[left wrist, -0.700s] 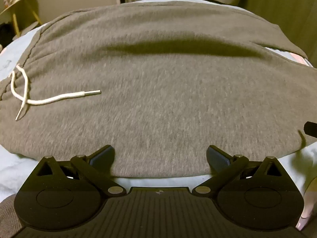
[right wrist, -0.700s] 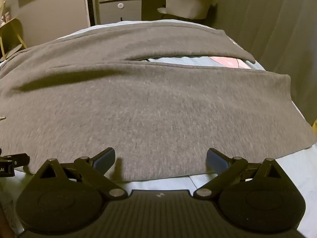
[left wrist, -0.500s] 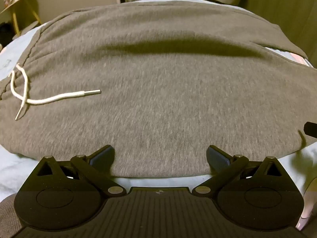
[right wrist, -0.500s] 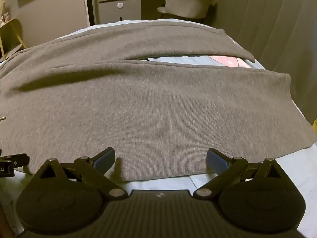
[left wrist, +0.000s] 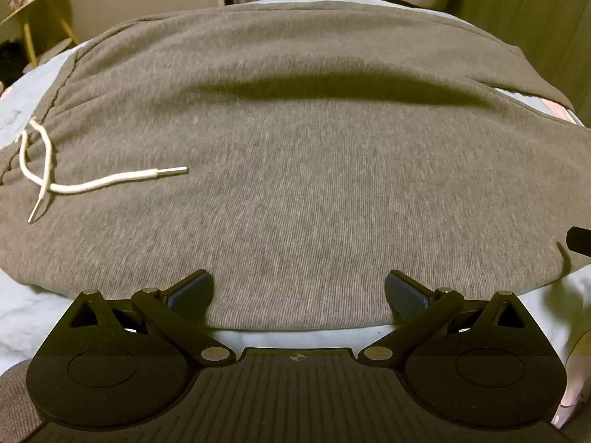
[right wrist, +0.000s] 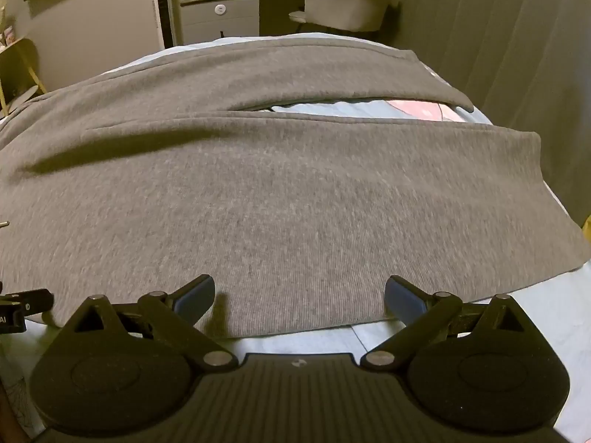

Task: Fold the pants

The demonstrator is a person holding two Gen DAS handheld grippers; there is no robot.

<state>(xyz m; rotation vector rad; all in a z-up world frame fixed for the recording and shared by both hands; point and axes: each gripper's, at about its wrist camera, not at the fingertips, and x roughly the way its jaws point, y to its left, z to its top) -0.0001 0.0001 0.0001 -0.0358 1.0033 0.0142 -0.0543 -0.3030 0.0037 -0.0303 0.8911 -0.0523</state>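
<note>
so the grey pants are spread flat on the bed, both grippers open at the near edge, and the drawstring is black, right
Nearly. The drawstring is white, not black, as the left wrist view shows. The rest holds: grey pants spread flat on the bed, left gripper and right gripper open at the near edge.

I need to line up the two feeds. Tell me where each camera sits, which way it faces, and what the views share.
Left wrist: rides the left gripper, jaws wide open, low at the near edge of the grey pants, facing the waist end with its white drawstring.
Right wrist: rides the right gripper, jaws wide open, facing the leg end, light blue bedsheet showing between the legs.
Shared: the same pants, the sheet and the pale chair beyond.
</note>
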